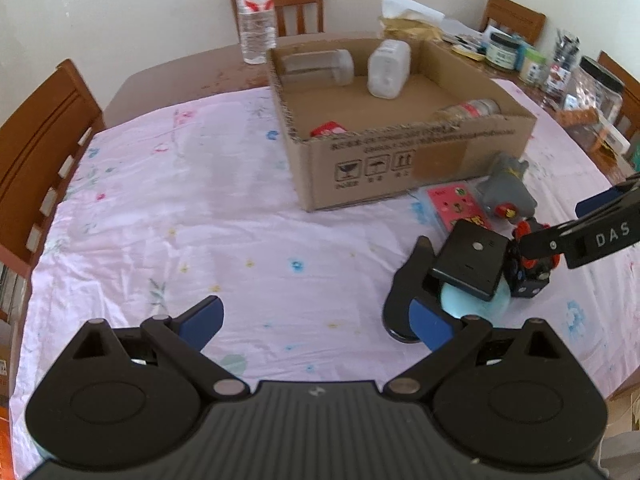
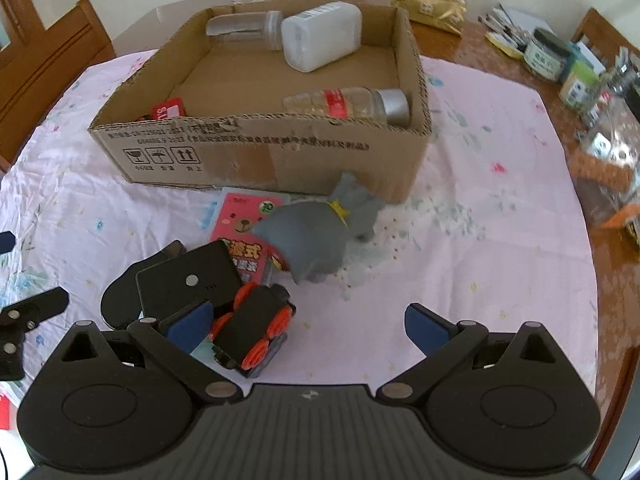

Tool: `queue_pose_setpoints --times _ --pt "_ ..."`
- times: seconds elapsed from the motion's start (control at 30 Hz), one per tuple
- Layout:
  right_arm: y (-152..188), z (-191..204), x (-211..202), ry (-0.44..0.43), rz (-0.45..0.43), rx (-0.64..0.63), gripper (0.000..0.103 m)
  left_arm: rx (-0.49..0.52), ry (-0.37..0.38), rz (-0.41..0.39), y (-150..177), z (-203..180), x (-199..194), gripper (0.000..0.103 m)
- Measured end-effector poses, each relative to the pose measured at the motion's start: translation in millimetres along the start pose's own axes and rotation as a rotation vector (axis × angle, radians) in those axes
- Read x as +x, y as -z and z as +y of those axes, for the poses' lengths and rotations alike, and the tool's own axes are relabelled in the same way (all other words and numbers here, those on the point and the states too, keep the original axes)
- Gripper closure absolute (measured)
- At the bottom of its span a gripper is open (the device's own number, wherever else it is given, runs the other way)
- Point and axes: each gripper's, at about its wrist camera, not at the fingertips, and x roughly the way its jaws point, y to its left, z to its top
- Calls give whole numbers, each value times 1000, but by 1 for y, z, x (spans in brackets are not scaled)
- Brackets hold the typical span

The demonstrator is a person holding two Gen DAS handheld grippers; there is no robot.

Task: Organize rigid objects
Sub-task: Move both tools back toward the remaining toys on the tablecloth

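A cardboard box (image 1: 420, 152) (image 2: 280, 160) stands on the pink cloth. It holds a clear jar (image 1: 320, 66), a white bottle (image 1: 390, 66) (image 2: 320, 36), a glass bottle (image 2: 348, 106) and a red pack (image 2: 168, 109). In front of it lie a grey toy figure (image 2: 316, 236) (image 1: 506, 186), a pink card pack (image 2: 244, 220), a black box (image 2: 186, 284) (image 1: 470, 262) and a black toy train with orange wheels (image 2: 252, 328). My left gripper (image 1: 320, 320) is open and empty over bare cloth. My right gripper (image 2: 308, 328) is open, its left finger touching the train.
A water bottle (image 1: 256, 12) stands behind the box. Jars and clutter (image 1: 560, 68) crowd the right table edge. Wooden chairs (image 1: 36, 152) surround the table. A black curved object and a pale blue object (image 1: 472, 300) lie under the black box.
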Motion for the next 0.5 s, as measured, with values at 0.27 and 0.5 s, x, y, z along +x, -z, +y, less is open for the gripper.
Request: queue_pose_setpoints --times 0.27,0.5 --pt "14 -20 -5 40 4 49 0 45 52 23 -1 -16 11 4" --pt "21 -40 -6 37 -3 109 0 76 79 43 -1 -26 22 4"
